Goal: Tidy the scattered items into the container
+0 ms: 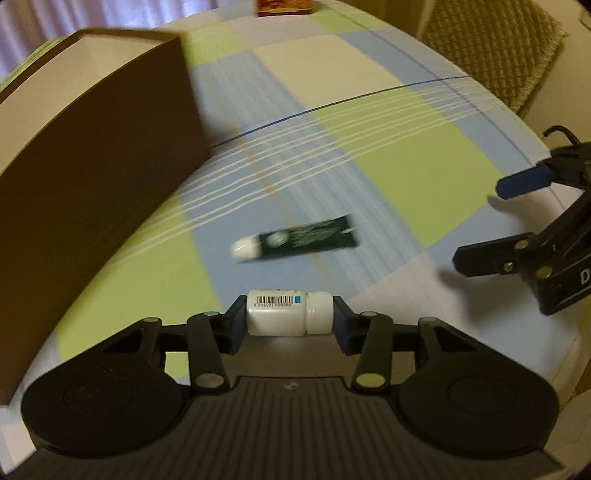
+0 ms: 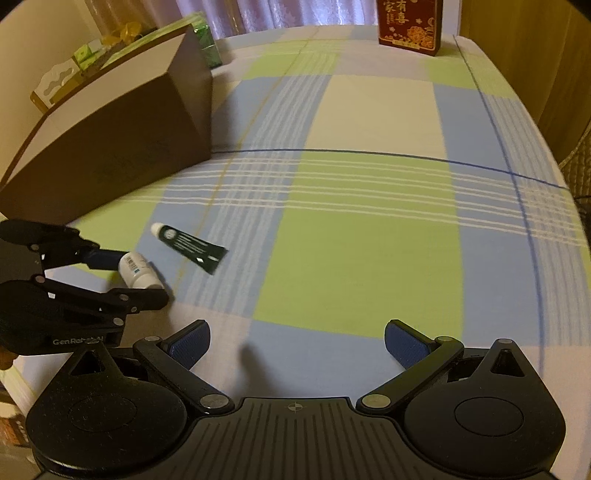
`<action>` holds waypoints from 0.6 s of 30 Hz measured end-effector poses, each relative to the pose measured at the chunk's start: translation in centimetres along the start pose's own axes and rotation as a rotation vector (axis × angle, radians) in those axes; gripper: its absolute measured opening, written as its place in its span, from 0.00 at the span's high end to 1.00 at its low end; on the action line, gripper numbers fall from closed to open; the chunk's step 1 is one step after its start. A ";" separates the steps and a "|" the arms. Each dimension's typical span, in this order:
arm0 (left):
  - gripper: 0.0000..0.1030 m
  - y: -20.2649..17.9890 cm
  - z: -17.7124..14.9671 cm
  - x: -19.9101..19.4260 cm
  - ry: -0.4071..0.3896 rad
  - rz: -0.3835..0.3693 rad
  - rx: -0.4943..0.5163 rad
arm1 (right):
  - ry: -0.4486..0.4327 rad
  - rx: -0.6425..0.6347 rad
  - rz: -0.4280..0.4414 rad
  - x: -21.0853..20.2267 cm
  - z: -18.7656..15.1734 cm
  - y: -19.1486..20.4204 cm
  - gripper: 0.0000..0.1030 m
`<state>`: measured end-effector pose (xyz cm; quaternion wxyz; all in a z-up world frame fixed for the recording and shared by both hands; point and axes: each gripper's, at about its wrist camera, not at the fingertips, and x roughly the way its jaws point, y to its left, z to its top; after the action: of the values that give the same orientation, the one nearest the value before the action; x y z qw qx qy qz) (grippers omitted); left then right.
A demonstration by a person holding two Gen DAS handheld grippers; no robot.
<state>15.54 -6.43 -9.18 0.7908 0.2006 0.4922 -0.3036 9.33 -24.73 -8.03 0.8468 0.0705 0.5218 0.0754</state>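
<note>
My left gripper point(image 1: 290, 317) is shut on a small white bottle point(image 1: 288, 313) with a barcode label, held sideways just above the checked tablecloth. In the right wrist view the same bottle point(image 2: 138, 274) sits between the left gripper's fingers at the left edge. A dark green tube point(image 1: 299, 240) with a white cap lies flat on the cloth just beyond it, and the tube point(image 2: 190, 248) lies left of centre in the right wrist view. The brown cardboard box point(image 1: 92, 177) stands open-topped at the left. My right gripper point(image 2: 295, 345) is open and holds nothing, low over the cloth.
A red printed box point(image 2: 408, 26) stands at the far edge of the table. Green packets point(image 2: 207, 44) and a small carton point(image 2: 55, 86) lie behind the brown box point(image 2: 110, 122). A woven chair seat point(image 1: 495, 51) is past the table's right edge.
</note>
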 end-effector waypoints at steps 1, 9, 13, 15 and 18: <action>0.59 0.7 -0.4 -0.2 0.002 0.010 -0.013 | -0.001 0.004 0.005 0.2 0.0 0.5 0.00; 0.59 6.3 -3.2 -1.6 0.014 0.077 -0.100 | -0.029 0.012 0.008 1.9 0.5 5.2 0.00; 0.59 8.7 -4.3 -2.2 0.011 0.084 -0.122 | -0.044 0.032 -0.013 3.0 0.9 7.5 0.00; 0.59 9.5 -4.8 -2.4 0.008 0.082 -0.128 | -0.058 0.081 -0.039 3.6 1.2 8.0 0.00; 0.59 10.8 -5.3 -2.6 0.002 0.074 -0.129 | -0.082 0.190 -0.083 4.3 1.4 8.1 0.00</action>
<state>18.50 5.46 -8.88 0.8123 0.1676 0.5037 -0.2417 12.08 -15.98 -9.60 0.8593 0.1318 0.4940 -0.0123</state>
